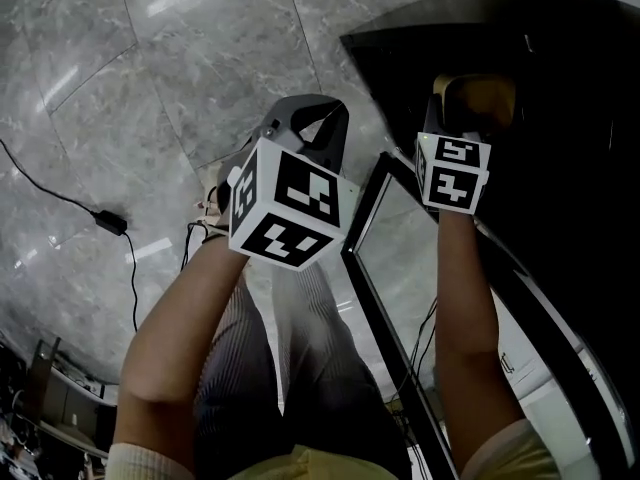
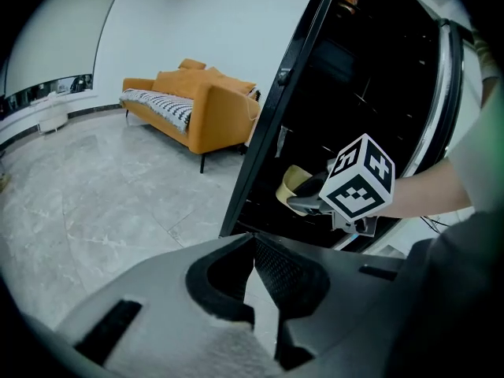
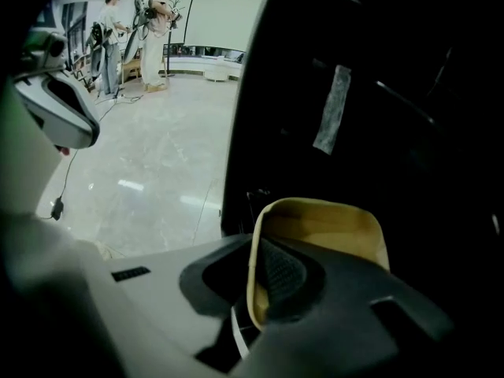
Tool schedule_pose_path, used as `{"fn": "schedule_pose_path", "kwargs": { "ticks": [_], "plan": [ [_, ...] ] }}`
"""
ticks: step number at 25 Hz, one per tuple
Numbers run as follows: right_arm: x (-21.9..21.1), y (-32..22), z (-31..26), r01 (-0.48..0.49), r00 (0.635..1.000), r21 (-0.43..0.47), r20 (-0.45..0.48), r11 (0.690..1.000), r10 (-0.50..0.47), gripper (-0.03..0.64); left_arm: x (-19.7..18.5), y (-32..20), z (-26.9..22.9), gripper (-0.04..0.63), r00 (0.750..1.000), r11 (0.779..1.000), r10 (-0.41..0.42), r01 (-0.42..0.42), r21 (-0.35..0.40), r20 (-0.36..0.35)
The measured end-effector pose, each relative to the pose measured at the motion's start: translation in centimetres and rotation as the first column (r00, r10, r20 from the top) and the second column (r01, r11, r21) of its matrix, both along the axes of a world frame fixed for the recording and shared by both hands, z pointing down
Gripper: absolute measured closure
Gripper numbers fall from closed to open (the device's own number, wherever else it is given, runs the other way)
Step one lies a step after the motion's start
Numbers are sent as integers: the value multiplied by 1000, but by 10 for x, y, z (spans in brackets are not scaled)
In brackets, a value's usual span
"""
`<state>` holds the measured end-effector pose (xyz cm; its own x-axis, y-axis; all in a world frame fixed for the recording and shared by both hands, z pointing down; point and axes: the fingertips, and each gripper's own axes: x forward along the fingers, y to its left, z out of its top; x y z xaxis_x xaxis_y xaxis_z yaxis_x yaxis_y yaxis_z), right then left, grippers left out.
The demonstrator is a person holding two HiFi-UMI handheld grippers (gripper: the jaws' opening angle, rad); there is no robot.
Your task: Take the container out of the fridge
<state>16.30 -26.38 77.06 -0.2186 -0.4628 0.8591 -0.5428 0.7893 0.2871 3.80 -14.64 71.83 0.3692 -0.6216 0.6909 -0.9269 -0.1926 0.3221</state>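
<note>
A tan, shallow container sits at the dark fridge opening, and my right gripper is shut on its near rim. From the head view the container shows just past the right gripper, inside the black fridge. My left gripper hangs over the floor left of the open fridge door; its jaws are shut with nothing in them. In the left gripper view the left gripper points toward the right gripper and the container.
The open fridge door's edge stands between the two grippers. A cable with a power adapter lies on the marble floor. An orange sofa stands far off, and people stand at the back of the room.
</note>
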Motion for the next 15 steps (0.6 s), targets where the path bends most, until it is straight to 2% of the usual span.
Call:
{"fn": "schedule_pose_path", "kwargs": {
  "ticks": [5, 9, 15],
  "plan": [
    [-21, 29, -33, -3, 1000, -15, 19, 1000, 4, 586, -17, 23, -35, 573, 1000, 1000, 5, -5, 8, 16],
    [-44, 52, -65, -22, 997, -28, 71, 999, 24, 586, -33, 34, -62, 572, 999, 1000, -16, 15, 14, 29],
    [-61, 91, -106, -54, 993, -78, 100, 995, 62, 586, -44, 48, -110, 572, 999, 998, -51, 51, 27, 5]
  ]
}}
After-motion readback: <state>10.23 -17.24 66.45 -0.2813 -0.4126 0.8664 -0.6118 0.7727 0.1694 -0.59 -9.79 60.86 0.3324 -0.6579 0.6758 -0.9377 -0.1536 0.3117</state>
